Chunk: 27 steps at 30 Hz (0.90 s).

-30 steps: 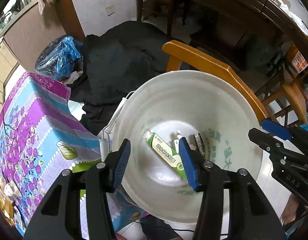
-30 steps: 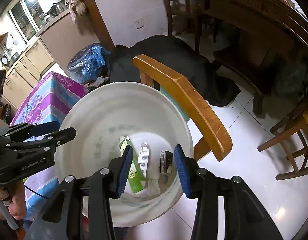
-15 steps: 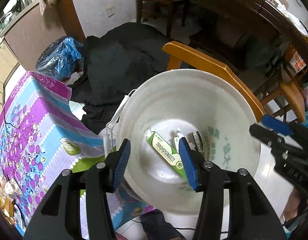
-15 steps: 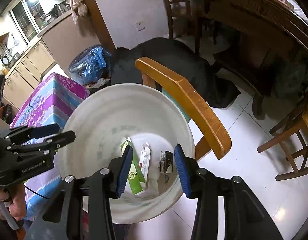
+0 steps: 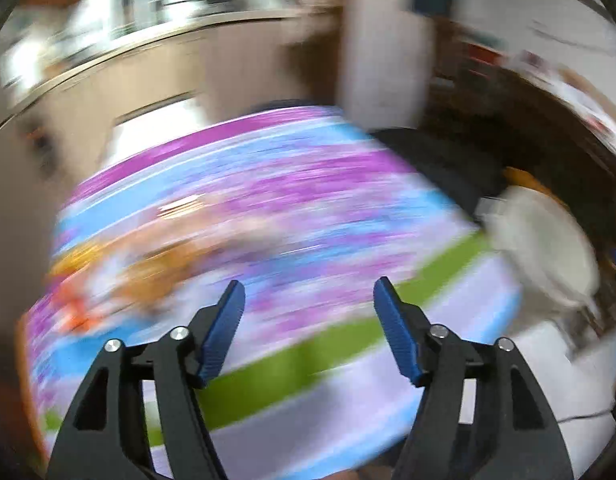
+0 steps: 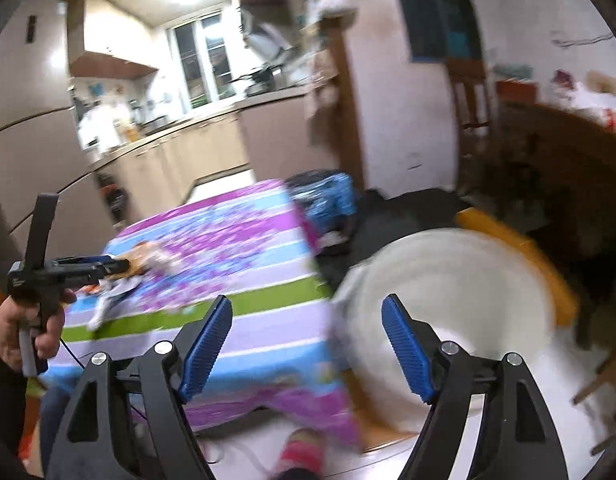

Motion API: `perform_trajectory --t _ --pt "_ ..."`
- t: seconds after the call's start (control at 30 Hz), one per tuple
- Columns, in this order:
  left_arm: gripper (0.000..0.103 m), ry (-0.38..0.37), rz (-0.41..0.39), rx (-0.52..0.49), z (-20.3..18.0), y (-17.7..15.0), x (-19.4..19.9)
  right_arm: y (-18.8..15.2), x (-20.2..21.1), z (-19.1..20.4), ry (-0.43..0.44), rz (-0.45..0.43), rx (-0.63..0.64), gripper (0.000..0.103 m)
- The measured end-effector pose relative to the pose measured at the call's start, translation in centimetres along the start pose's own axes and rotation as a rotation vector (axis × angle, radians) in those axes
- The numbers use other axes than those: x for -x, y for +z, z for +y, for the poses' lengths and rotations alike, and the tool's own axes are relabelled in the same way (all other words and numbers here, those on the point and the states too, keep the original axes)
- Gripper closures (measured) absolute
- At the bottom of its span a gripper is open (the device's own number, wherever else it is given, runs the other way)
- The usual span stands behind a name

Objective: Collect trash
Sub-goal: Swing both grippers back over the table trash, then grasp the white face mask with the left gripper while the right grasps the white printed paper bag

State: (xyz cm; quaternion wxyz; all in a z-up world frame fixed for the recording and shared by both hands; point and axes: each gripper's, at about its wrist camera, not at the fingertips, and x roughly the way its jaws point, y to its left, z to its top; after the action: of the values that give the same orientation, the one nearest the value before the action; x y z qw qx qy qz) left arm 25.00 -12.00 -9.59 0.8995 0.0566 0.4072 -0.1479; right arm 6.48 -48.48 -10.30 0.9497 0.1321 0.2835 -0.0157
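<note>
Left-wrist view, heavily blurred.
- Left gripper [image 5: 308, 300], black frame with blue ribbed pads: jaws wide and just been opening, nothing between them. It hangs over the table.
- Table under a cloth of purple flowers with blue, white and green stripes [image 5: 267, 216]: fills the middle of the view.
- Scraps of trash, orange, brown and white smears [image 5: 119, 276]: on the cloth at the far left; the separate pieces cannot be told.
- Wide white plastic basin [image 5: 544, 248]: at the right, off the table's right edge; its inside is lost to blur.

Right-wrist view, sharper at the left.
- Person's hand [image 6: 19, 332]: at the left edge, gripping the handle of the left gripper [image 6: 115, 266], which reaches out over the far left of the cloth [image 6: 243, 248].
- Trash, small orange, brown and white pieces [image 6: 143, 262]: on the cloth just beside the left gripper's tip; whether they touch cannot be told.
- Right gripper [image 6: 308, 336], same build: jaws wide and just been opening, nothing between them. It sits over the table's near right corner, the right pad in front of the basin.
- Blue plastic bag [image 6: 328, 196]: on the floor beyond the table's far right corner.
- White basin [image 6: 448, 280]: right of the table, blurred; contents cannot be told.
- Orange-brown wooden chair back [image 6: 520, 256]: just behind the basin's right rim.
</note>
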Motion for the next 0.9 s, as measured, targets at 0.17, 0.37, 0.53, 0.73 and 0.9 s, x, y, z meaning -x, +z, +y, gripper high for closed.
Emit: perform_trajectory --t 0.17,0.37,0.53,0.73,0.9 --pt "0.037 0.124 0.066 0.199 9.5 -3.5 -1.3 -2.1 -5.1 6.5 0.109 0.101 0.011 0.025" --pt "0.035 0.136 0.134 0.148 8.9 -5.1 -5.2 -2.8 -9.2 15.2 0.2 0.182 0.113 0.025" --pt "0.042 0.16 0.118 0.157 9.3 -6.1 -6.4 -1.8 -11.3 19.9 0.291 0.21 0.186 0.026" --pt "0.076 0.13 0.07 0.196 11.4 -7.0 -4.7 -0.9 -18.3 27.2 0.454 0.288 0.294 0.037" --pt "0.076 0.091 0.069 0.21 12.7 -7.7 -3.8 -1.1 -24.5 33.1 0.469 0.318 0.393 0.052"
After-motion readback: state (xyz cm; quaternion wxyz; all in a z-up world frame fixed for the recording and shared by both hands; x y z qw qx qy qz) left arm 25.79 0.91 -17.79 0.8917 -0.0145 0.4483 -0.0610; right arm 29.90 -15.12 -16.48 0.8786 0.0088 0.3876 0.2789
